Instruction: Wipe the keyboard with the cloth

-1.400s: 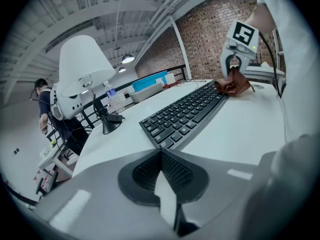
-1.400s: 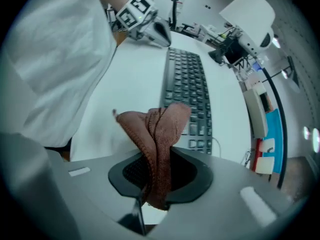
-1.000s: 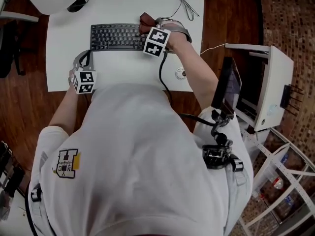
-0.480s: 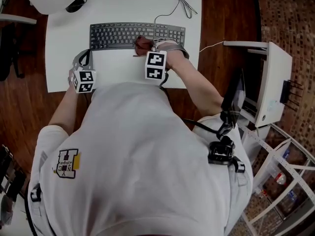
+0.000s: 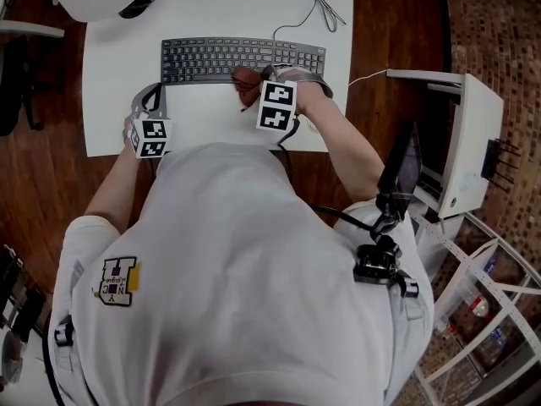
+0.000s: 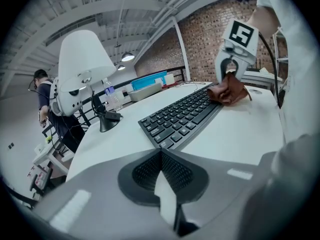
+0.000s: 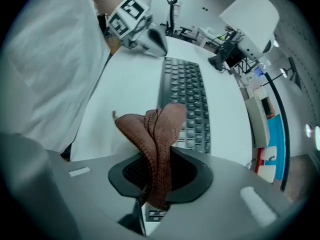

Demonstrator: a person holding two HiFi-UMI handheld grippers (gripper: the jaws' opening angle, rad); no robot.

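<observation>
Your right gripper [image 5: 251,85] is clamped on the cloth [image 5: 244,79]; the brown fabric is bunched up between the pads and spills out past them (the right gripper view shows it filling the gap). The cloth sits at the near edge of the keyboard [image 5: 211,57], a little right of its middle, touching the front row of keys.

Your left gripper [image 5: 147,96] has its jaws closed together with nothing in them. It sits over the white table [image 5: 110,100] just in front of the keyboard's left end, well apart from the cloth.

Beyond the keyboard, a thin black cable [image 5: 317,7] trails off across the far side of the table. At the far left corner stands a large white domed thing [image 6: 82,64] with a small black stand [image 6: 106,120] at its foot and a clear bottle [image 6: 111,96] just behind. To your right, off the table, a white cabinet [image 5: 469,142] stands on the wooden floor [image 5: 51,184]. A person [image 6: 45,94] stands in the background past the table.
</observation>
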